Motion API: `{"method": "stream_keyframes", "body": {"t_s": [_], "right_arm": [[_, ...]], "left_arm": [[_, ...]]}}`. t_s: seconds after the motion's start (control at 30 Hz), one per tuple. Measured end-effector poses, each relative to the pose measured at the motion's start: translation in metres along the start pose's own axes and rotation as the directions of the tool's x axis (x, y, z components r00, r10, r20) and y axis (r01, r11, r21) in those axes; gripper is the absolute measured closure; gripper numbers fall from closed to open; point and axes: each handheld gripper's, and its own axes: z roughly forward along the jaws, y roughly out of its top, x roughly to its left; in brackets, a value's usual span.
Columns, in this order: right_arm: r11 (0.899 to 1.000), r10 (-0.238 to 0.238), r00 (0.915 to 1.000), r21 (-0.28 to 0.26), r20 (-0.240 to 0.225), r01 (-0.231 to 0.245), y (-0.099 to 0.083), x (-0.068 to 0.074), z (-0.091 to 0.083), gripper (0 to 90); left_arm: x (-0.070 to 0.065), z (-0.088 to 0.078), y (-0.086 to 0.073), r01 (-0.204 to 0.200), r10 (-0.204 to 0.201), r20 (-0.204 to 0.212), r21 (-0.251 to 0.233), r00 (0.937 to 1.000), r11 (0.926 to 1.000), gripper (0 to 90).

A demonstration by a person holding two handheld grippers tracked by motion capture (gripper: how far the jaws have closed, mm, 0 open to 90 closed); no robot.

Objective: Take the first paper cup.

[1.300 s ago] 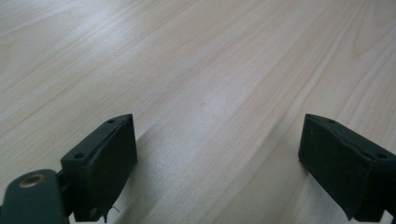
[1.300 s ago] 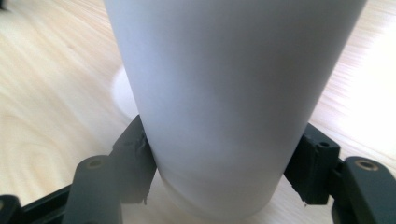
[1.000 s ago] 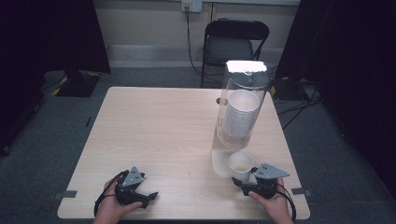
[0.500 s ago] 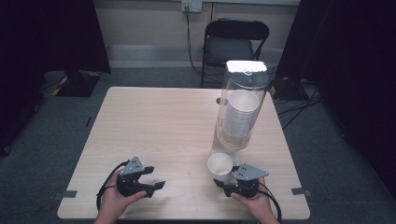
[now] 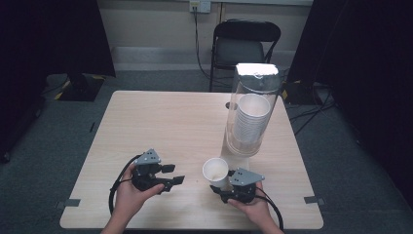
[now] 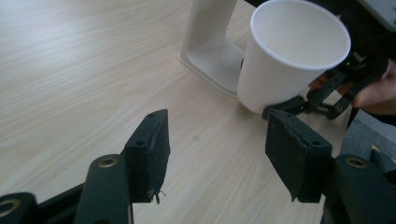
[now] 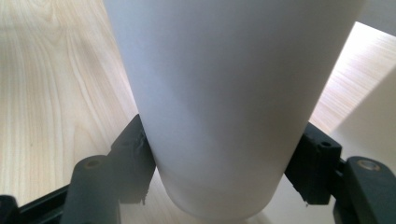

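Observation:
A white paper cup (image 5: pixel 215 170) stands upright near the table's front edge, and my right gripper (image 5: pixel 220 185) is shut on its lower part. In the right gripper view the cup (image 7: pixel 224 93) sits between both pads (image 7: pixel 135 158), which press on its sides. My left gripper (image 5: pixel 174 174) hovers to the cup's left, pointing towards it. Its jaws have just been closing and nothing is between them. In the left gripper view my left gripper (image 6: pixel 217 126) stands open, with the cup (image 6: pixel 289 56) ahead at the upper right, held by the other gripper (image 6: pixel 327 88).
A tall clear cup dispenser (image 5: pixel 251 117) with a stack of white cups stands on the right half of the wooden table (image 5: pixel 160 122); its white base (image 6: pixel 210 46) is just behind the held cup. A black folding chair (image 5: pixel 246 44) stands beyond the far edge.
My right gripper has carried the cup leftwards, away from the dispenser's base. My left gripper has risen and shifted right towards the cup, and its jaws stand narrower than before.

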Motion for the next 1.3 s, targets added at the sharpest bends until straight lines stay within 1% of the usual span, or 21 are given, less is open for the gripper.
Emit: {"method": "stream_keyframes", "body": {"t_s": [0.07,0.13,0.17,0.23,0.3,0.37,0.5,0.6,0.67,0.7,0.77,0.8,0.83,0.9,0.93,0.97,1.1,1.13,1.23,1.27,1.3], "right_arm": [[1.0,-0.014,0.9999,0.003,-0.002,0.014,0.003,0.001,0.004,33.3],[0.999,-0.037,0.9993,0.01,0.0,0.037,0.006,0.004,0.008,33.3],[0.999,-0.04,0.9992,0.011,-0.002,0.04,0.007,0.005,0.01,33.3],[0.999,-0.052,0.9987,0.013,0.001,0.052,0.008,0.007,0.012,33.2],[0.999,-0.05,0.9987,0.013,-0.005,0.05,0.009,0.008,0.014,33.2],[0.998,-0.054,0.9985,0.014,-0.005,0.054,0.009,0.008,0.016,33.2],[0.998,-0.067,0.9978,0.011,-0.001,0.067,0.01,0.009,0.016,33.2],[0.997,-0.076,0.9971,0.006,0.001,0.076,0.012,0.011,0.015,33.2],[0.997,-0.078,0.997,0.003,-0.003,0.078,0.012,0.011,0.015,33.2],[0.997,-0.078,0.997,0.001,-0.007,0.078,0.012,0.012,0.015,33.1],[0.997,-0.079,0.9968,-0.002,-0.007,0.079,0.013,0.013,0.015,33.1],[0.997,-0.079,0.9969,-0.008,-0.01,0.078,0.014,0.014,0.016,33.1],[0.997,-0.079,0.9969,-0.008,-0.01,0.078,0.014,0.014,0.016,33.1],[0.996,-0.083,0.9964,-0.014,-0.016,0.083,0.015,0.015,0.016,32.9],[0.995,-0.098,0.995,-0.007,-0.014,0.098,0.015,0.017,0.017,32.9],[0.995,-0.098,0.995,-0.007,-0.014,0.098,0.015,0.017,0.017,32.9],[0.993,-0.117,0.993,-0.003,-0.012,0.117,0.016,0.02,0.018,32.6],[0.993,-0.118,0.993,-0.003,-0.011,0.118,0.016,0.02,0.019,31.9],[0.993,-0.116,0.9933,0.006,0.0,0.116,0.016,0.021,0.02,29.7],[0.993,-0.115,0.9934,0.01,0.006,0.115,0.016,0.021,0.02,29.1],[0.994,-0.105,0.9943,0.013,0.014,0.105,0.016,0.02,0.02,25.8]], "left_arm": [[-0.003,0.002,0.007,-0.001,0.001,0.002,-0.001,1.0,1.0,42.7],[-0.005,0.005,0.013,0.002,-0.002,0.01,-0.02,0.9999,0.9998,44.2],[-0.006,0.005,0.016,0.011,-0.011,0.01,-0.021,0.9999,0.9997,44.7],[-0.006,0.007,0.02,0.034,-0.033,0.025,-0.029,0.9991,0.999,46.9],[-0.006,0.01,0.024,0.061,-0.059,0.043,-0.047,0.9974,0.9971,48.1],[-0.006,0.012,0.027,0.074,-0.073,0.041,-0.045,0.9965,0.9962,49.7],[-0.008,0.022,0.031,0.071,-0.071,0.036,0.015,0.9968,0.9974,52.9],[-0.01,0.028,0.033,0.076,-0.077,0.038,0.029,0.9963,0.9967,58.2],[-0.012,0.033,0.034,0.085,-0.087,0.039,0.043,0.9955,0.9955,59.1],[-0.012,0.035,0.035,0.078,-0.08,0.036,0.053,0.9961,0.9955,60.3],[-0.014,0.038,0.035,0.082,-0.085,0.047,0.065,0.9952,0.9945,62.3],[-0.015,0.04,0.036,0.081,-0.085,0.049,0.073,0.9952,0.9941,66.2],[-0.015,0.041,0.036,0.086,-0.09,0.048,0.08,0.9948,0.9931,66.2],[-0.016,0.043,0.036,0.09,-0.095,0.041,0.1,0.9947,0.9909,72.0],[-0.016,0.044,0.037,0.09,-0.094,0.031,0.109,0.9951,0.99,76.1],[-0.016,0.044,0.037,0.1,-0.104,0.03,0.113,0.9941,0.9885,76.1],[-0.014,0.043,0.037,0.13,-0.13,-0.007,0.148,0.9915,0.9803,81.6],[-0.013,0.043,0.037,0.131,-0.131,-0.007,0.147,0.9913,0.9804,84.3],[-0.012,0.041,0.038,0.148,-0.148,-0.01,0.144,0.9889,0.9784,86.1],[-0.011,0.04,0.038,0.151,-0.149,-0.027,0.148,0.9885,0.9775,86.8],[-0.01,0.038,0.039,0.15,-0.145,-0.043,0.154,0.9885,0.9767,86.8]]}}
